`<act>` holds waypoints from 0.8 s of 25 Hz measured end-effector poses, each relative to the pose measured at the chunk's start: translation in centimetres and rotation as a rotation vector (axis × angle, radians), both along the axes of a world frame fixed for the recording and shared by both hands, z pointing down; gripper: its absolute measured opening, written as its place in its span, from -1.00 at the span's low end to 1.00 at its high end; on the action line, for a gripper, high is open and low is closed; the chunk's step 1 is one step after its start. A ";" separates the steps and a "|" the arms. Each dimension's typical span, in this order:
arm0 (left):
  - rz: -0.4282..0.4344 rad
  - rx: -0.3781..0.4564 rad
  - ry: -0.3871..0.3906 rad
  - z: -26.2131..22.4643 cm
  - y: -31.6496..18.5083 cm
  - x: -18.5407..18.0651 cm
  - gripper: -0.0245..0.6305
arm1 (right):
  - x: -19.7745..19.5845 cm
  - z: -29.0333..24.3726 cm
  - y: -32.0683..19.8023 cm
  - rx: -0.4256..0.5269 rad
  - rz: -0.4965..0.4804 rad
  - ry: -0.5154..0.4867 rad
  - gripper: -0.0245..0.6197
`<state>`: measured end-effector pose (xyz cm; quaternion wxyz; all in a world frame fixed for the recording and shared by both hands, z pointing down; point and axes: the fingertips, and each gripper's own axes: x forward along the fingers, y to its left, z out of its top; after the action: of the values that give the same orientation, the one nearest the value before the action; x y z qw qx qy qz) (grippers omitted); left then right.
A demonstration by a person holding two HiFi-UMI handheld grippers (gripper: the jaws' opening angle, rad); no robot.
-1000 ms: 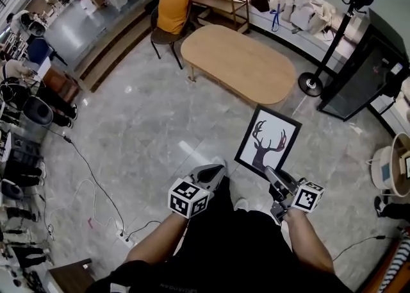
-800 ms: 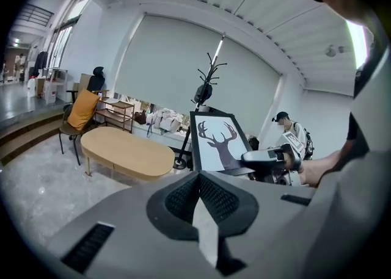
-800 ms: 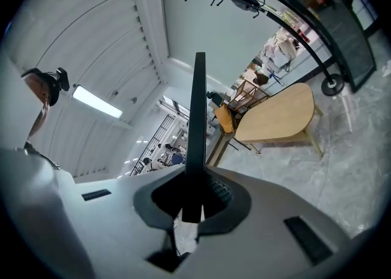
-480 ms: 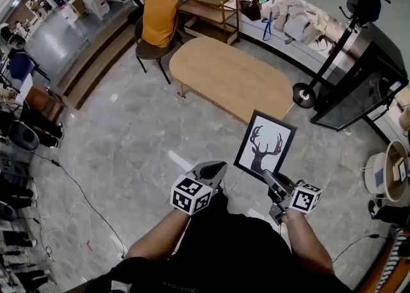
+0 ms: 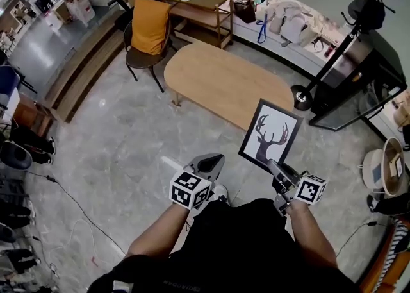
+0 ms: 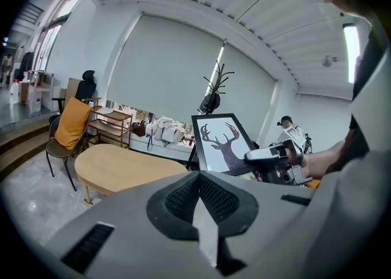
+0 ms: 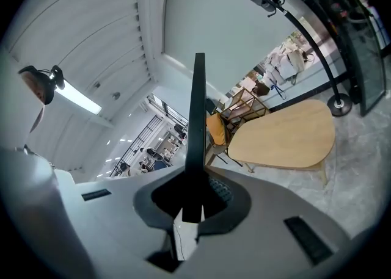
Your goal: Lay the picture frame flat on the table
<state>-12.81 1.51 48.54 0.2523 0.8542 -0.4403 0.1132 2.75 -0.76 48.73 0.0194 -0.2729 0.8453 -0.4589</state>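
A black picture frame (image 5: 270,134) with a deer-head silhouette is held upright in the air, its lower edge clamped in my right gripper (image 5: 274,168). In the right gripper view the frame (image 7: 197,125) stands edge-on between the shut jaws of that gripper (image 7: 193,209). An oval wooden table (image 5: 218,80) stands just ahead on the floor, its top bare. My left gripper (image 5: 213,163) hovers to the left of the frame, shut with nothing in it. From the left gripper view the frame (image 6: 221,143) appears to the right, above the table (image 6: 122,163).
A chair with an orange cushion (image 5: 150,21) stands at the table's far left end. Behind it is a wooden shelf trolley (image 5: 200,4). A black coat stand (image 5: 336,48) and a dark cabinet (image 5: 366,90) are to the right. Cables (image 5: 64,189) lie on the floor at left.
The person has stepped towards the table, so it now sits closer in view. The frame stays in the right gripper and now overlaps the table's near edge. Both grippers keep their pose.
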 end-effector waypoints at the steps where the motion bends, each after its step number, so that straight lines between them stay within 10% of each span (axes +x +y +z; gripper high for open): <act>1: -0.003 -0.006 0.004 0.2 -0.2 -0.5 -0.93 | -0.5 0.0 -0.3 -0.007 0.000 -0.001 -0.85; 20: -0.084 -0.081 -0.021 2.6 -7.8 -5.8 -0.93 | -5.6 2.3 -12.2 -0.066 -0.038 -0.028 -0.85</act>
<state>-18.61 -6.32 51.16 0.2866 0.8228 -0.4734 0.1293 -2.89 -12.99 51.03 0.0135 -0.2506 0.8345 -0.4906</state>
